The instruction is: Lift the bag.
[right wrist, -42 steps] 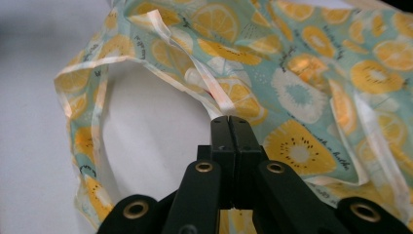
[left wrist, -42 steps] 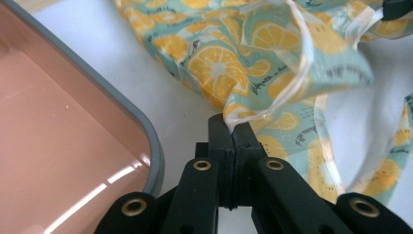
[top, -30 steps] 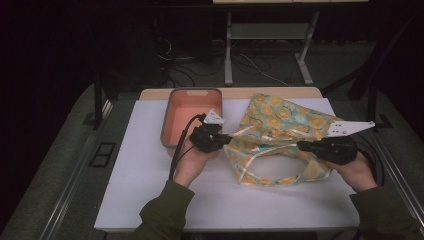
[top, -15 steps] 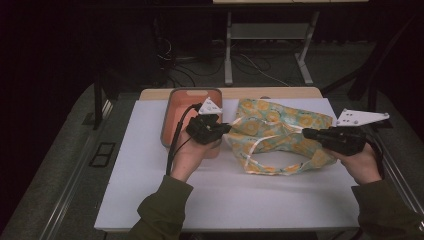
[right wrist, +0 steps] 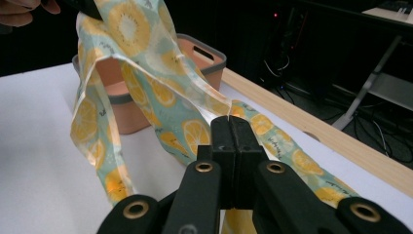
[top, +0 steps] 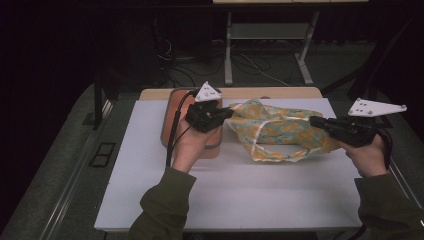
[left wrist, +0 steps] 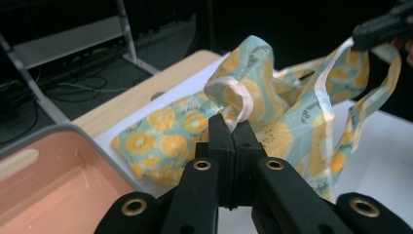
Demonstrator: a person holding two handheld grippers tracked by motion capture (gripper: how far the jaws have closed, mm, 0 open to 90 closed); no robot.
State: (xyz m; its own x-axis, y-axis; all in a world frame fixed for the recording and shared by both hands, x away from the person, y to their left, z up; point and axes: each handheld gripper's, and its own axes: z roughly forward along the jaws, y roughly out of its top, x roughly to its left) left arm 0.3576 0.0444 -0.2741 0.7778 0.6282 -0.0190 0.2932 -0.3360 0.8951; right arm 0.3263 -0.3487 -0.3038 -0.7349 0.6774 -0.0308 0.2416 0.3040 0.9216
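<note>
Thin, glossy bag [top: 280, 132] w/ orange-slice print on pale teal, white ribbon-like handles, crinkled & limp. It's strung out above the white desk [top: 150, 180], lower folds sagging onto the desk top; a handle loop droops on the person's side. In left gripper view the bag [left wrist: 272, 122] bunches up in soft folds w/ a twisted white handle knotting right at the tong tips. In right gripper view the bag [right wrist: 160, 87] hangs as a draped sheet, semi-sheer at its edge.

Just left of the bag: a salmon-pink bin [top: 170, 125], rectangular, rounded corners, grey rim, smooth plastic look. Inside looks bare in left gripper view (bin [left wrist: 58, 180]). In right gripper view the bin [right wrist: 204, 58] sits behind the bag. A pale wood strip [top: 155, 93] runs beyond the bag along the desk's far edge.

Left tongs [top: 227, 112]: jaws pressed fully together, pinching the bag's left end, white handle plus a fold of film; seen up close as left tongs [left wrist: 233, 127]. Left hand [top: 187, 145] is over the bin's near-right part.

Right tongs [top: 315, 121]: jaws also closed tight, clamping the bag's right edge; close up, right tongs [right wrist: 229, 122] grip the thin film rim w/ no gap visible. Right hand [top: 367, 155] is right of the bag, off toward the desk's right edge.

Both grey three-cornered plates sit on top of the grippers. Olive sleeves on both forearms.
</note>
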